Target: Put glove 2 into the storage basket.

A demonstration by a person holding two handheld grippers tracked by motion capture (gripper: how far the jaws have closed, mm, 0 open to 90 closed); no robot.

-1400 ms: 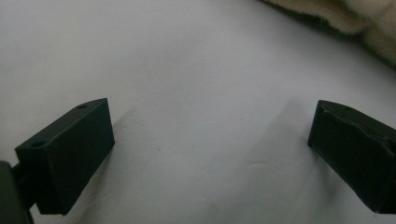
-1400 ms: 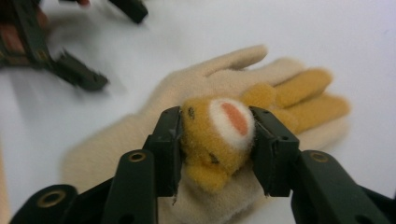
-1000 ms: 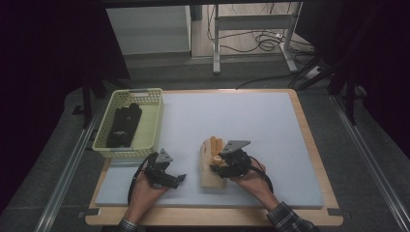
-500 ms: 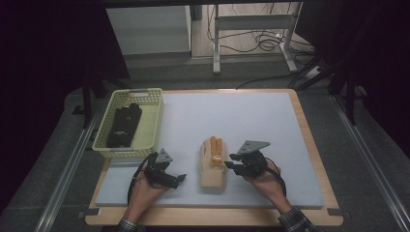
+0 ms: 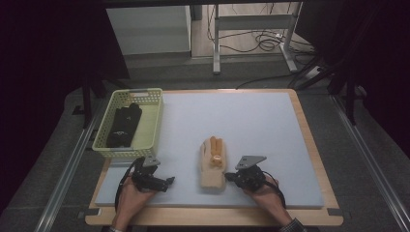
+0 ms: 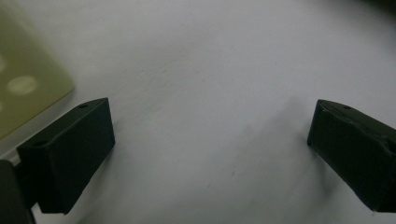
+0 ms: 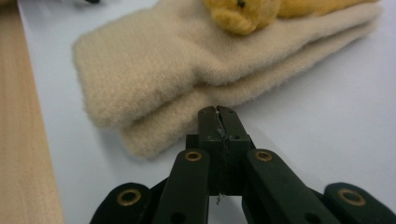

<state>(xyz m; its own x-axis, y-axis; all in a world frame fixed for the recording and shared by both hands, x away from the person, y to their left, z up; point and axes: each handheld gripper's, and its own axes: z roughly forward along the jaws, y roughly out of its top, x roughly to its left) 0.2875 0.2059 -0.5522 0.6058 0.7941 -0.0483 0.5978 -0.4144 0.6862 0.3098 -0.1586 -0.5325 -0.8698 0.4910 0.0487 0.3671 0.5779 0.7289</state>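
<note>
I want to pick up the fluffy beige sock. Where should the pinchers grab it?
Probably the folded edge of the beige sock nearest the right gripper, coming in low from that side: it lies flat in two soft layers, and jaws, now shut, could open and pinch both.

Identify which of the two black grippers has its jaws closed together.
The right gripper, beside the folded beige fleece mittens: its jaws meet with nothing between them, whereas the left gripper holds its jaws wide apart.
</note>
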